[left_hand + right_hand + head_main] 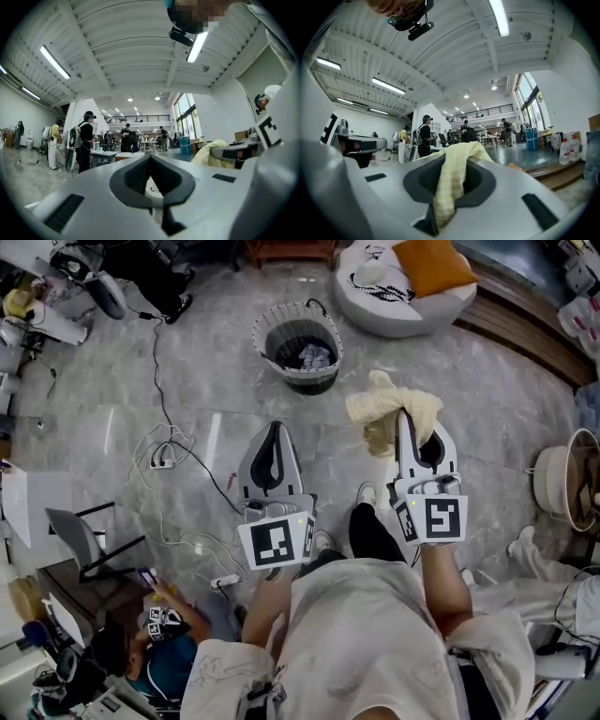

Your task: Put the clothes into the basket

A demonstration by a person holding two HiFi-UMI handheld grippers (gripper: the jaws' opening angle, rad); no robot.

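Note:
A pale yellow cloth (386,411) hangs bunched from the tip of my right gripper (405,416), which is shut on it; in the right gripper view the cloth (451,180) runs down between the jaws of that gripper (449,164). My left gripper (273,426) is shut with nothing in it, its jaws meeting at the tip (150,158). Both grippers point level, held over the floor short of the round woven basket (270,327), which holds dark and bluish clothes (313,356).
A white round seat (394,310) with an orange cushion (431,266) stands beyond the basket. Cables and a power strip (164,460) trail on the floor at left. A person (155,648) crouches at lower left. Another basket (553,479) sits at the right edge.

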